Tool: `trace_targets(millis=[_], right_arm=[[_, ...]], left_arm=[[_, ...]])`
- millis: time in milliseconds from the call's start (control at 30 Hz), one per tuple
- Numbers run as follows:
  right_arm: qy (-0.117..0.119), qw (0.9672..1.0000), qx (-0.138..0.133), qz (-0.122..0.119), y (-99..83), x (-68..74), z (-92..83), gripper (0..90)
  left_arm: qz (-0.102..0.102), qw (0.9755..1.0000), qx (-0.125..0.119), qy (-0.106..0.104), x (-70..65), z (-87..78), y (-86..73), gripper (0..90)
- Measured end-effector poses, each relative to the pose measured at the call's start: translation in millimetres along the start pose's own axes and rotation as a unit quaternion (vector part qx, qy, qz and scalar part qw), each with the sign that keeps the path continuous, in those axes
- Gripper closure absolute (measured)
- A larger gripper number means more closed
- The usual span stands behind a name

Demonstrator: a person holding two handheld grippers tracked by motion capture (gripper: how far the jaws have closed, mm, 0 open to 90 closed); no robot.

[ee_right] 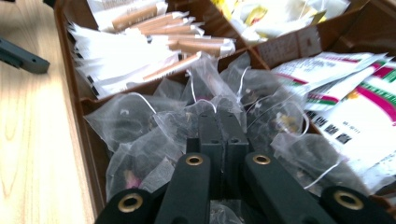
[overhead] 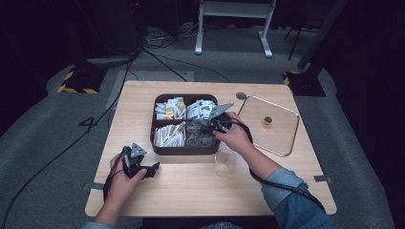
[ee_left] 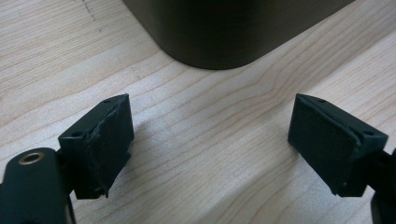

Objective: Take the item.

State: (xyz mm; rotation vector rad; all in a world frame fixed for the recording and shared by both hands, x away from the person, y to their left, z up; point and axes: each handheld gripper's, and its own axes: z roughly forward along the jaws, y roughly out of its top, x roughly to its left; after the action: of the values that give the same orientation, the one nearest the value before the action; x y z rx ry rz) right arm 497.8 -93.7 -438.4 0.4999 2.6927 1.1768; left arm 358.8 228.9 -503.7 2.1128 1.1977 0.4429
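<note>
right gripper (ee_right: 218, 122): jaws clenched among tea bags (ee_right: 140, 121) in box (overhead: 157, 148) | left gripper (ee_left: 210, 144): jaws released, nothing between, over table (ee_left: 210, 177) beside box

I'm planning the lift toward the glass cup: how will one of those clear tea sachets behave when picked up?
A tea sachet probably hangs floppy: its thin clear film is crumpled. It looks light for its size, holding little dark loose filling. Its white string lies across neighbours in the brown box, so one might drag along.
</note>
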Motion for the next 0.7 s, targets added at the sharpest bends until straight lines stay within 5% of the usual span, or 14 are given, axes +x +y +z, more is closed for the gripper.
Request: trace_targets(millis=[700], right_arm=[[0.009,0.997,-0.077,0.008,5.4,-0.9,-58.1,90.0]], left_arm=[[0.001,1.0,0.0,0.0,0.1,0.0,0.0,14.6]])
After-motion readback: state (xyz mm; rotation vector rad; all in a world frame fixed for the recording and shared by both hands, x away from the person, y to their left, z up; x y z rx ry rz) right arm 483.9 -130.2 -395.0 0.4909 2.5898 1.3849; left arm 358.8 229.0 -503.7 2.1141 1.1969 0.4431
